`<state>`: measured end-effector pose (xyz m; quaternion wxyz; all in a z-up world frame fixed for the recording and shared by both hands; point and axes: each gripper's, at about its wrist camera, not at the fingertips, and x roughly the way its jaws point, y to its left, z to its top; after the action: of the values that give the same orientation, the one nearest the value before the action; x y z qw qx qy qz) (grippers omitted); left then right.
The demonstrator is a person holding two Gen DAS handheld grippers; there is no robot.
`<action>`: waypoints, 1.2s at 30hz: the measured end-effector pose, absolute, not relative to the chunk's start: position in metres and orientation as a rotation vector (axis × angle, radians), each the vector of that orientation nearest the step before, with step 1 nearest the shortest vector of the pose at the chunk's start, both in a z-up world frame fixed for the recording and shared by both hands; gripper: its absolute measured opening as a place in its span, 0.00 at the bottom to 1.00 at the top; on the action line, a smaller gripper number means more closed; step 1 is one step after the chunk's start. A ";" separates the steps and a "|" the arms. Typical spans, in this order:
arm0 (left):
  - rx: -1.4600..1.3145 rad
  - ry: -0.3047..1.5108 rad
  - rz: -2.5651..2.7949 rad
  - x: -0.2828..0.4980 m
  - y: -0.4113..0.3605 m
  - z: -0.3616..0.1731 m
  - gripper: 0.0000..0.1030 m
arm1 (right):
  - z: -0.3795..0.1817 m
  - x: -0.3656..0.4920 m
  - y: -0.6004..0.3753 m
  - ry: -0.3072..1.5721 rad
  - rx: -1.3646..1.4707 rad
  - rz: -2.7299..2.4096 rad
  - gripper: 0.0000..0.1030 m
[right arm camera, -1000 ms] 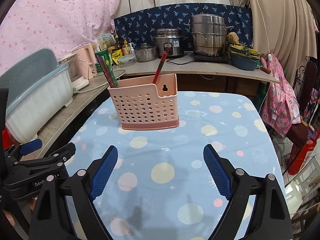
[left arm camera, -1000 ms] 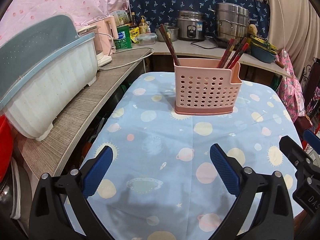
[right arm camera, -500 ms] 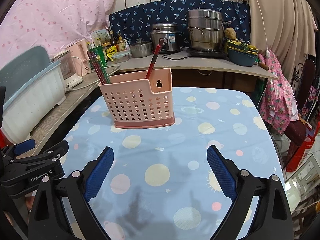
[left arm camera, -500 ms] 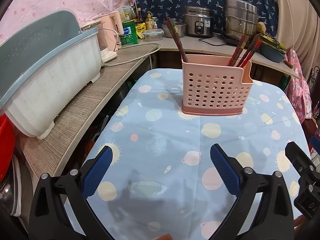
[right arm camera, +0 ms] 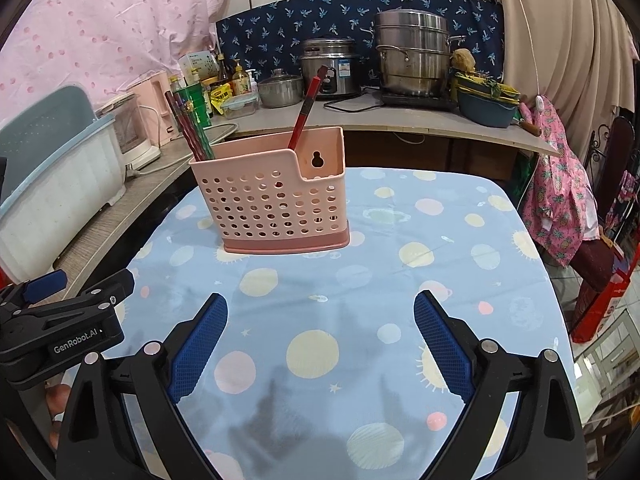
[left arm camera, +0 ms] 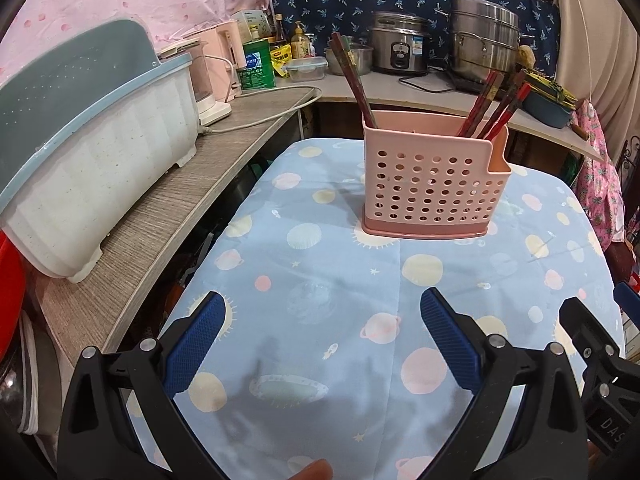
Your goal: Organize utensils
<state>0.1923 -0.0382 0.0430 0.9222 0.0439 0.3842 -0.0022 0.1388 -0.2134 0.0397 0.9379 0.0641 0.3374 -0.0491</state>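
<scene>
A pink perforated utensil holder (left arm camera: pixel 434 184) stands upright on the blue planet-print tablecloth (left arm camera: pixel 328 280); it also shows in the right wrist view (right arm camera: pixel 276 200). Dark red chopsticks (left arm camera: pixel 496 104) lean in its right side and another pair (left arm camera: pixel 352 76) in its left side. In the right wrist view one red chopstick (right arm camera: pixel 306 110) stands at the holder's right and several (right arm camera: pixel 188 128) at its left. My left gripper (left arm camera: pixel 322 332) is open and empty, well short of the holder. My right gripper (right arm camera: pixel 320 330) is open and empty, also short of it.
A white and blue-grey dish rack (left arm camera: pixel 84 148) sits on the wooden counter (left arm camera: pixel 168 208) at left. A rice cooker (left arm camera: pixel 398 46), steel steamer pots (left arm camera: pixel 484 44), bottles and a pink kettle (left arm camera: pixel 222 60) line the back counter. The left gripper's body (right arm camera: pixel 60 328) shows at lower left in the right wrist view.
Both grippers have drifted slightly nearer the holder and the views have tilted a little. Both stay open and empty. The holder and chopsticks have not moved.
</scene>
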 end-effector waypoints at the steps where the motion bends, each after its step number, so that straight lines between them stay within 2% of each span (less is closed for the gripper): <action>1: 0.090 0.790 -0.006 0.193 -0.038 0.043 0.91 | 0.039 0.139 -0.213 0.690 0.131 -0.100 0.88; 36: 0.096 0.789 -0.007 0.206 -0.044 0.040 0.91 | 0.038 0.157 -0.216 0.692 0.134 -0.099 0.88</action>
<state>0.2058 -0.0445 0.0404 0.9220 0.0469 0.3842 -0.0035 0.1566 -0.2165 0.0375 0.9373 0.0658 0.3388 -0.0487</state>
